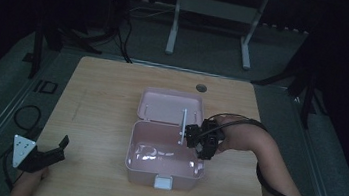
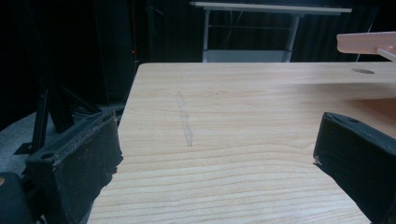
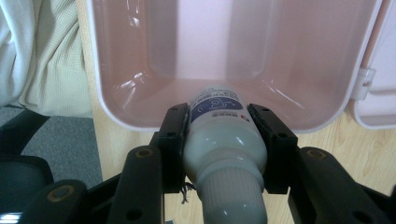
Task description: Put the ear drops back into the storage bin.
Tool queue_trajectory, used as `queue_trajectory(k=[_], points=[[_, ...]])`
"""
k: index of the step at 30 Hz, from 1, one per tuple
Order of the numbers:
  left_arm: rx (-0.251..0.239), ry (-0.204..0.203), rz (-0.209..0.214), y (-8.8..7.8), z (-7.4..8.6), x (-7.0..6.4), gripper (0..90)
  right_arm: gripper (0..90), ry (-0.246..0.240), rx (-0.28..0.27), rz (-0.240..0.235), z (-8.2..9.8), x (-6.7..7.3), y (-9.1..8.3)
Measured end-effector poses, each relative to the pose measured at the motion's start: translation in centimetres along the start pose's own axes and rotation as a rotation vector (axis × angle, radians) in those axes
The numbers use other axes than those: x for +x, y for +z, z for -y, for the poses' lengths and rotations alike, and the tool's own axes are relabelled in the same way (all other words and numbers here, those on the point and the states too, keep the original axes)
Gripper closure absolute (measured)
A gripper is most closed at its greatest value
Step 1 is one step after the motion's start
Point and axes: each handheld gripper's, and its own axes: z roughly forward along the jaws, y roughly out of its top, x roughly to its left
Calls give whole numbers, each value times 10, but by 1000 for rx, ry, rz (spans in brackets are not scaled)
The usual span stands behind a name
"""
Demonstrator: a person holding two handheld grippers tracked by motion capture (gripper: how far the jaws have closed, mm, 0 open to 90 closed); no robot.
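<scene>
From up high, the pink plastic box (image 1: 165, 160) sits open on the pale wooden table (image 1: 99, 119), its lid (image 1: 171, 106) flat behind it. The right gripper (image 1: 197, 137) hangs over the box's right edge. The left gripper (image 1: 52, 152) rests far off at the table's corner.

Looking along the left gripper (image 2: 215, 154), its jaws stand wide apart with nothing between them.

Looking along the right gripper (image 3: 219, 135), it squeezes a small white plastic bottle with a blue label (image 3: 223, 140). The bottle's long side runs along the jaws, its ribbed cap toward the hand and its bottom toward the empty box. I think the picking up is done; setting the bottle inside and letting go is left.
</scene>
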Motion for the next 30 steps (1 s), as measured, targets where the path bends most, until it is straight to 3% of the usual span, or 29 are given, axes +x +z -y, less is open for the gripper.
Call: queue_trajectory(k=[6,14,30], points=[[1,0,-1,0,0,0,9,598,-5,-11,-8,-6,0,2],[3,2,0,0,0,0,9,599,-12,-26,-39,-11,2,17],[3,0,-2,0,0,0,9,598,-37,42,-87,-27,6,63]])
